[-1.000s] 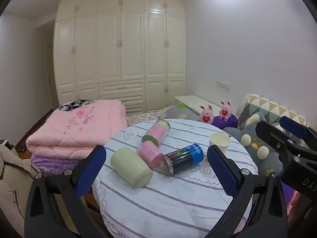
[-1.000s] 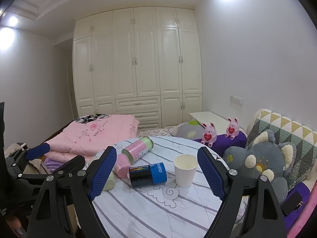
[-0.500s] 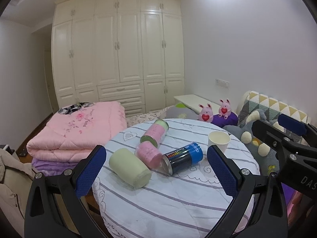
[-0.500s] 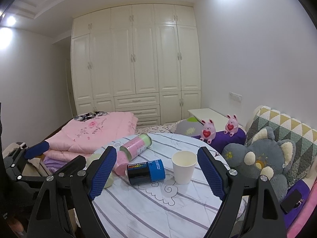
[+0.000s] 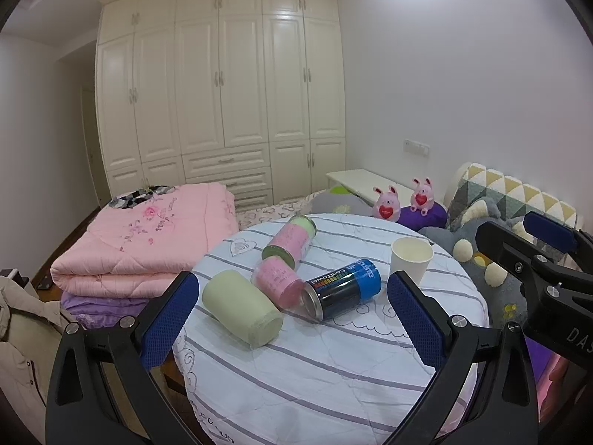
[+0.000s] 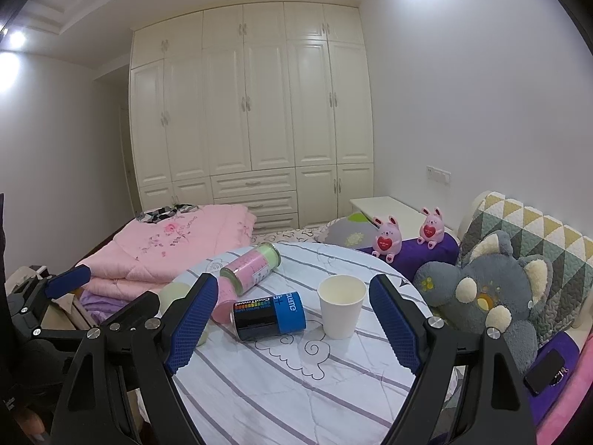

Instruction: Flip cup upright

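A white paper cup (image 6: 341, 306) stands upright on the round striped table (image 6: 296, 378); it also shows in the left wrist view (image 5: 410, 260). A pale green cup (image 5: 241, 307) lies on its side at the table's left. My left gripper (image 5: 292, 319) is open and empty, above the near table edge, with the green cup just inside its left finger. My right gripper (image 6: 292, 324) is open and empty, with the white cup between its fingers but farther off.
A blue and black can (image 5: 343, 289) and two pink jars (image 5: 289, 239) lie on their sides mid-table. Folded pink quilts (image 5: 148, 244) are to the left. Plush toys (image 6: 481, 289) and pillows sit to the right. A wardrobe stands behind.
Both views have tilted up and pulled back slightly, so the table objects sit a little lower and farther. Nothing on the table has moved.
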Action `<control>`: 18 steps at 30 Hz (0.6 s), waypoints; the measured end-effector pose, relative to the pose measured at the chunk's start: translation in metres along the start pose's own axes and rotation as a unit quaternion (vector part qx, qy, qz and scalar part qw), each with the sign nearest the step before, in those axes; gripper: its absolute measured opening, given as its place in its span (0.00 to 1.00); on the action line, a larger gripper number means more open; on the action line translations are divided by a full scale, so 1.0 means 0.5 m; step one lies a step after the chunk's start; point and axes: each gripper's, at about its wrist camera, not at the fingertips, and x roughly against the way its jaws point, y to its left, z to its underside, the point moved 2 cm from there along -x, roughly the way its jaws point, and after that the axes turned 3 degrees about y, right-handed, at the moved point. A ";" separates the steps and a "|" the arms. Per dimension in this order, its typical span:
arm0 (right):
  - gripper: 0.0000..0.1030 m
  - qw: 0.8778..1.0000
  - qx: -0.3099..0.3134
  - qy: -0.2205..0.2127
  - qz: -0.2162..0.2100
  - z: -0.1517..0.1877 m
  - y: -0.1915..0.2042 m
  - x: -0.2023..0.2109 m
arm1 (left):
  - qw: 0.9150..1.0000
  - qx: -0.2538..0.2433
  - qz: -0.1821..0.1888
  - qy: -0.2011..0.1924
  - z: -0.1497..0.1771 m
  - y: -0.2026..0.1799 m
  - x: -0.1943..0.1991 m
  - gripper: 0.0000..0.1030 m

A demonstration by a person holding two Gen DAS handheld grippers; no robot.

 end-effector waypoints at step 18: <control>0.83 1.000 -0.007 0.015 -0.003 0.006 -0.011 -0.017 | 1.000 -0.012 -0.005 0.002 0.002 -0.012 -0.023 1.00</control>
